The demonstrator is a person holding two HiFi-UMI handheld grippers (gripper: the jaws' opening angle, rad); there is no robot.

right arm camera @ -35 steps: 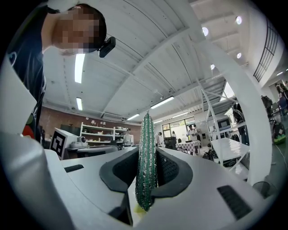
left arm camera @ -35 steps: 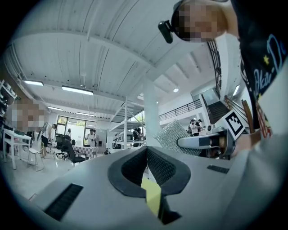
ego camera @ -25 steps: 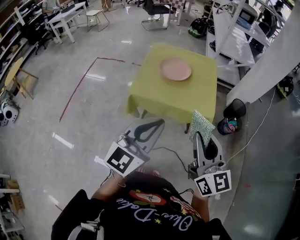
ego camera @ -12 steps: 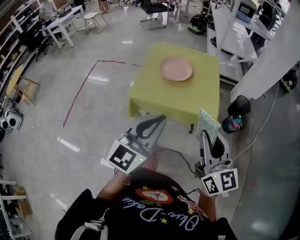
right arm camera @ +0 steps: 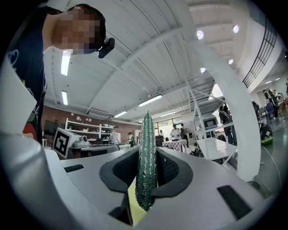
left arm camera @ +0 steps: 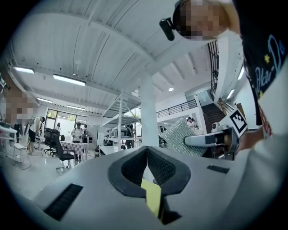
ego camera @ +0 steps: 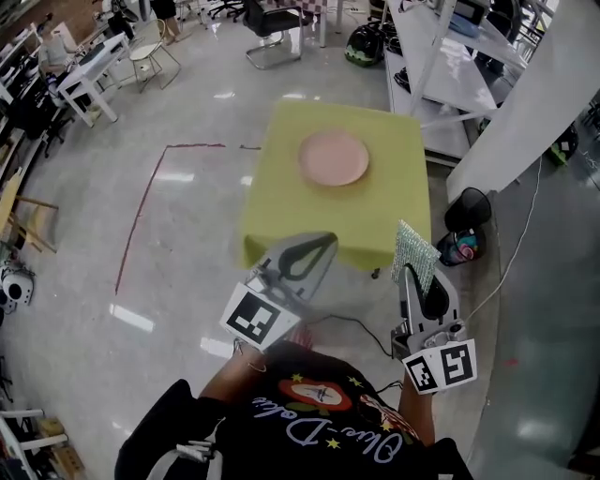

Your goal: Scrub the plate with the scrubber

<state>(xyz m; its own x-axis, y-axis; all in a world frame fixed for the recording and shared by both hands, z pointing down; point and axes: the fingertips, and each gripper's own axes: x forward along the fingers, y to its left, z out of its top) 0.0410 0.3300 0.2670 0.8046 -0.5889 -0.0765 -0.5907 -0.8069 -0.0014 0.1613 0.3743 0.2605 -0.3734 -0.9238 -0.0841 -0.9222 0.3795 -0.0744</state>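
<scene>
A pink plate [ego camera: 334,157] lies on a table with a yellow-green cloth [ego camera: 281,225], ahead of me in the head view. My right gripper [ego camera: 410,265] is shut on a sparkly green scrubber [ego camera: 413,251], short of the table's near right corner. The right gripper view has the scrubber [right arm camera: 146,161] edge-on between the jaws. My left gripper [ego camera: 326,240] is shut with nothing in it and hangs by the table's near edge. In the left gripper view its jaws [left arm camera: 146,150] meet, and the scrubber [left arm camera: 181,138] shows to the right.
A black bin [ego camera: 466,214] and a dark bag [ego camera: 456,248] sit on the floor right of the table. White shelving [ego camera: 441,56] and a slanted white beam [ego camera: 525,103] stand at the right. Chairs [ego camera: 267,23] and desks [ego camera: 80,70] are farther off. A cable [ego camera: 352,323] trails on the floor near me.
The table and plate have come closer and shifted left in the head view. Both grippers now reach the table's near edge, still held as before.
</scene>
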